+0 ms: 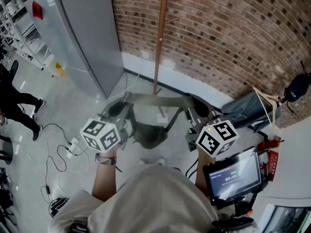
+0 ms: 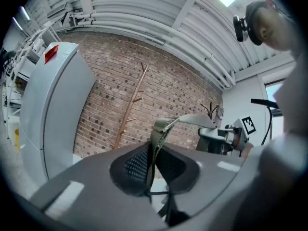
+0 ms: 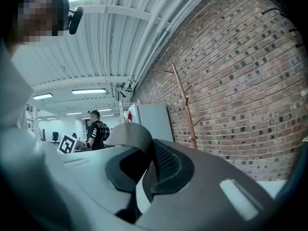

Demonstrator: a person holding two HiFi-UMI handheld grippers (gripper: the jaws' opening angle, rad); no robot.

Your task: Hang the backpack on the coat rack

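Sagging softly at six o'clock of the coat rack (image 1: 159, 42), the backpack (image 1: 148, 132) looked light, left gripper (image 2: 153, 165) and right gripper (image 3: 144, 170) each sensibly clamped on its strap (image 1: 155, 100).

Right gripper (image 3: 146, 166) seen closed: grey padded backpack strap (image 3: 129, 134) pinched between dark mesh-faced fingers (image 3: 166, 163), strap arched up and leftward out of grip. Wooden coat rack (image 3: 185, 107) seen upright against brick wall (image 3: 240, 81), well apart from gripper. Grey cabinet (image 3: 151, 121) placed left of rack. Person in black shirt (image 3: 97, 133) seen far behind, under ceiling lights (image 3: 89, 91).
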